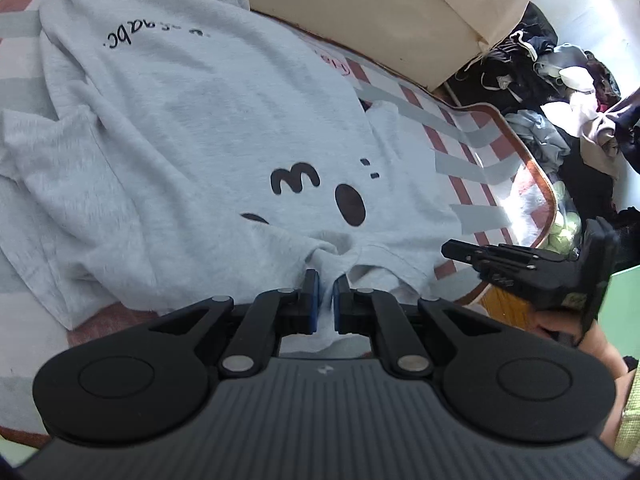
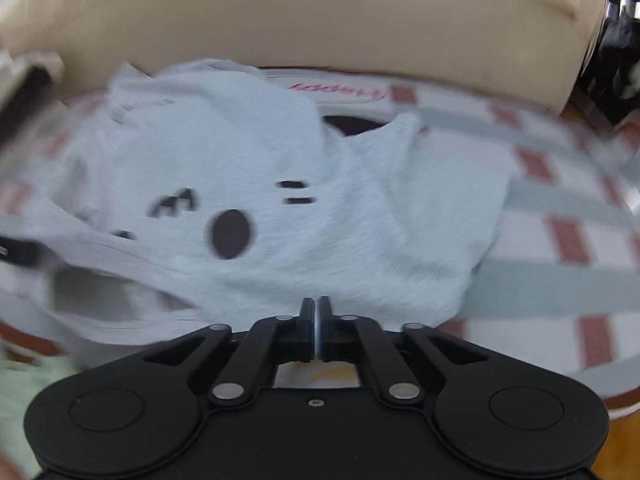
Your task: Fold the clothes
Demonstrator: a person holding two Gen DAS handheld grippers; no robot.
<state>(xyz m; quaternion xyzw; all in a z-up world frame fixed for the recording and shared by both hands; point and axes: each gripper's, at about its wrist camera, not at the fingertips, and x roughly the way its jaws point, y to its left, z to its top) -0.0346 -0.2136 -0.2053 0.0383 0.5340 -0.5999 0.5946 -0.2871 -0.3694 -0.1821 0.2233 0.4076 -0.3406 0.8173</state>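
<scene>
Left wrist view: the left gripper (image 1: 326, 296) pinches the near hem of a grey T-shirt (image 1: 192, 120) spread on a checked blanket (image 1: 472, 156), with the right gripper (image 1: 450, 249) near the blanket's right edge.

Right wrist view, blurred: the right gripper's (image 2: 317, 322) jaws are pressed together at the T-shirt's (image 2: 340, 220) near edge; whether they hold cloth is unclear.

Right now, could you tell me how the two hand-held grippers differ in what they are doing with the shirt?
The left hand-held gripper is shut on a bunched fold of the grey shirt; the right hand-held gripper shows no fold between its fingers. Left's view is sharp, right's blurred. Both are closed at the shirt's near edge.
</scene>
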